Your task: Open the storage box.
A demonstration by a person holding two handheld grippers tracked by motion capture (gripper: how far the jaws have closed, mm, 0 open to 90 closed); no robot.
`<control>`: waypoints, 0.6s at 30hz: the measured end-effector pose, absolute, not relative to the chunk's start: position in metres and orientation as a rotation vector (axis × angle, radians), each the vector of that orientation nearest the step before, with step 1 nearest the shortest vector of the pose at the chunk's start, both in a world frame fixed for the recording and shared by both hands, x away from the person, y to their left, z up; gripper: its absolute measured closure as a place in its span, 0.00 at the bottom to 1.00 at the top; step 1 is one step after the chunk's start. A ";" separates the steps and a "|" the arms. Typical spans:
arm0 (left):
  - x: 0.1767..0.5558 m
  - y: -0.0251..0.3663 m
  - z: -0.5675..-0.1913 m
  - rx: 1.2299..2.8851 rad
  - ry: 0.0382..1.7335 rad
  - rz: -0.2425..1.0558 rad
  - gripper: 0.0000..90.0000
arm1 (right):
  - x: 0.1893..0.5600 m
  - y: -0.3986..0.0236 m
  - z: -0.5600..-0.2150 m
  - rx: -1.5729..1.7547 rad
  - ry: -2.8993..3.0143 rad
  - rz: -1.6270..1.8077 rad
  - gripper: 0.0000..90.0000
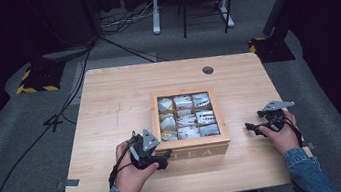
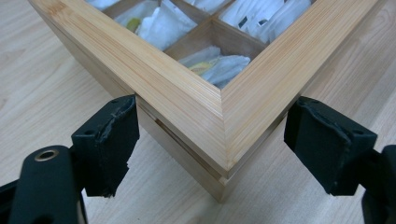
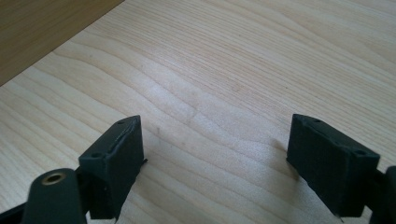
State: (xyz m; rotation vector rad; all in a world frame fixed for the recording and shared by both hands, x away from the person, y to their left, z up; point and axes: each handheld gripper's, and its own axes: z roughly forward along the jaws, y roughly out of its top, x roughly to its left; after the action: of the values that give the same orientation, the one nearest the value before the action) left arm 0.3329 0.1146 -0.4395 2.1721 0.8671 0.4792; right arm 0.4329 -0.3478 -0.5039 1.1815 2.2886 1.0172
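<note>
A wooden tea box marked TEA stands in the middle of the table, its lid a wooden frame around a clear window over compartments of tea bags. My left gripper is open at the box's near left corner. In the left gripper view that corner sits between the two spread pads, and a thin seam runs under the lid. My right gripper is open to the right of the box, low over bare wood, with nothing between its pads.
The light wooden table has a round cable hole at the back right. Bare tabletop lies to the left and behind the box. Beyond the table are grey carpet, cables, stand bases and a chair.
</note>
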 end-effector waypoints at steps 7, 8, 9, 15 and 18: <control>0.332 0.115 -0.435 2.158 0.858 0.498 0.21 | 0.433 -0.348 -0.504 1.179 2.290 1.018 0.21; 0.332 0.115 -0.434 2.159 0.854 0.499 0.21 | 0.433 -0.348 -0.504 1.176 2.292 1.019 0.21; 0.332 0.115 -0.434 2.159 0.854 0.499 0.21 | 0.433 -0.348 -0.504 1.176 2.292 1.019 0.21; 0.333 0.116 -0.429 2.146 0.850 0.501 0.21 | 0.432 -0.348 -0.504 1.154 2.308 1.021 0.21; 0.335 0.117 -0.425 2.130 0.842 0.524 0.21 | 0.430 -0.348 -0.504 1.146 2.314 1.028 0.21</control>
State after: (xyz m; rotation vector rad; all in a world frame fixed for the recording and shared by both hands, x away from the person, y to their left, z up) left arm 0.3350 0.1174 -0.4250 2.1303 0.8417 0.5240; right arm 0.4302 -0.3484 -0.5039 1.1465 2.3142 1.0279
